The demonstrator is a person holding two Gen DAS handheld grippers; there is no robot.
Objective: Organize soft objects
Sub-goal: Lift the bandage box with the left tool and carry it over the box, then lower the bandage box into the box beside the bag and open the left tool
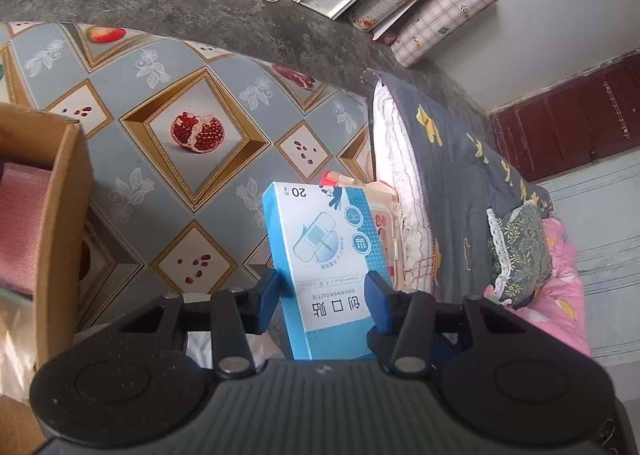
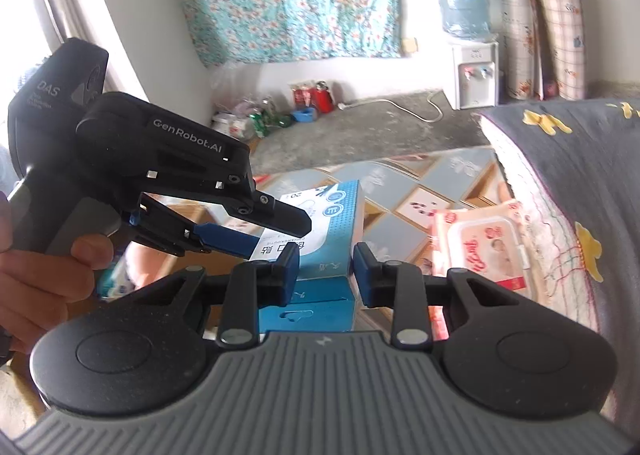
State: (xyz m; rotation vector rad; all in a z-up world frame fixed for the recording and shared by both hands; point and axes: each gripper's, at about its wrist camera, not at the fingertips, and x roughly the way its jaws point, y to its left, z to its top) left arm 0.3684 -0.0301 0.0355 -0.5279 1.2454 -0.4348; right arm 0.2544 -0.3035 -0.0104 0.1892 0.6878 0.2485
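While my left fingers clamp the blue plaster box by its long sides, it hangs above the patterned floor mat.
From the left wrist I count one box, one wipes pack behind it, one cardboard carton; it looks light, stiff, crushable. From the right wrist, my right fingers stand apart beside the box, gripping nothing.
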